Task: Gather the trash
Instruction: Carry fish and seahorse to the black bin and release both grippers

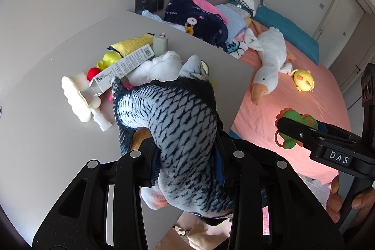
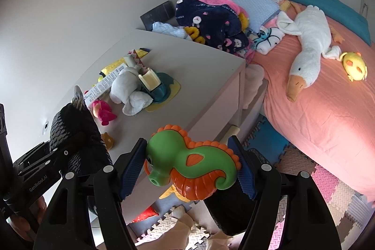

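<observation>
Seahorse toy (image 2: 192, 162) sits clamped between right tongs (image 2: 191, 170).

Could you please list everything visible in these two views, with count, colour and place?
fish plush: one, grey-blue with dark scales, held in the left jaws
seahorse toy: one, green and orange, held in the right jaws
cabinet: one, beige, beside the bed
carton: one, white printed, open-ended, on the cabinet
white cloth: one, bundled, on the cabinet
pink toy: one, on the cabinet
goose plush: one, white with orange beak, on the bed
chick toy: one, yellow, on the bed
bed: one, pink sheet
navy blanket: one, in the pile at the bed's head
foam mats: several, pastel, on the floor
left gripper: one, black
right gripper: one, black
</observation>
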`<move>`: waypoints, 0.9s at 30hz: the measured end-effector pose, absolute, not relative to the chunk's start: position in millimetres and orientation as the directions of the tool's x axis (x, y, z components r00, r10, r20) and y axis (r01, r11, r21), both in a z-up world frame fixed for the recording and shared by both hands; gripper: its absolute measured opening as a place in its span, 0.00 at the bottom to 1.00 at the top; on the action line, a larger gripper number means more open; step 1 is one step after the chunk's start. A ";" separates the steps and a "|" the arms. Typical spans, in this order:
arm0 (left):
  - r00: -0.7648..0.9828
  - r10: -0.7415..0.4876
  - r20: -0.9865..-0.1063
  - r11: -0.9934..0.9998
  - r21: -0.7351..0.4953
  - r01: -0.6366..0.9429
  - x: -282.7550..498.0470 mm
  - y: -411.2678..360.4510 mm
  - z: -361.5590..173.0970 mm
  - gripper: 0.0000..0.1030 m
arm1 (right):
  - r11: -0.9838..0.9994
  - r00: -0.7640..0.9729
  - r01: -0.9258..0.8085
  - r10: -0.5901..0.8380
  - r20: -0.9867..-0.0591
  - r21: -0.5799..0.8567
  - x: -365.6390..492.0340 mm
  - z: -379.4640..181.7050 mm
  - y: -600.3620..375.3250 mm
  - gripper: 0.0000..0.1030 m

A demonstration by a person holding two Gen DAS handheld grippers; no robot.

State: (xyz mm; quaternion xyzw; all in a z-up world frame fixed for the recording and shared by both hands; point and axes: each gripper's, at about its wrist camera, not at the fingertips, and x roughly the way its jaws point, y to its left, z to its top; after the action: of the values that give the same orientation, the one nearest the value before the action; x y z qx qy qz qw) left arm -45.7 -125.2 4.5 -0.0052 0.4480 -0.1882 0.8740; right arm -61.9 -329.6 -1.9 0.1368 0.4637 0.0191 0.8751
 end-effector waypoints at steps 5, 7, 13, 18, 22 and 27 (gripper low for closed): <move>0.497 -0.373 -0.783 0.902 -0.180 0.392 -53.6 -155.3 2.2 0.35 | 0.958 0.573 0.143 0.123 -0.810 0.247 -80.4 -1.6 -354.0 0.70; 0.486 -0.387 -0.784 0.890 -0.180 0.418 -56.4 -167.7 1.1 0.35 | 0.956 0.575 0.165 0.108 -0.811 0.244 -87.5 -2.0 -363.4 0.70; 0.448 -0.430 -0.784 0.852 -0.187 0.490 -64.5 -200.9 -1.5 0.35 | 0.942 0.580 0.241 0.054 -0.813 0.234 -110.6 -1.6 -393.0 0.70; 0.405 -0.461 -0.790 0.809 -0.187 0.557 -73.7 -229.7 -4.4 0.36 | 0.926 0.579 0.300 0.013 -0.815 0.228 -129.6 -2.7 -415.4 0.70; 0.359 -0.474 -0.804 0.774 -0.185 0.606 -80.5 -249.8 -10.4 0.39 | 0.912 0.574 0.342 -0.011 -0.819 0.227 -141.7 -5.0 -431.2 0.70; 0.337 -0.436 -0.834 0.753 -0.134 0.644 -90.1 -269.5 -23.2 0.91 | 0.888 0.547 0.412 -0.062 -0.835 0.204 -150.6 -8.8 -448.8 0.89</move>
State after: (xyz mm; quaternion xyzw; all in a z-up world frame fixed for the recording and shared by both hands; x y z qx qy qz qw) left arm -90.1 -269.5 -23.2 0.1109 0.4695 -0.3335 0.8100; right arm -150.6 -448.8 -8.8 0.1920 0.4557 -0.1381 0.8582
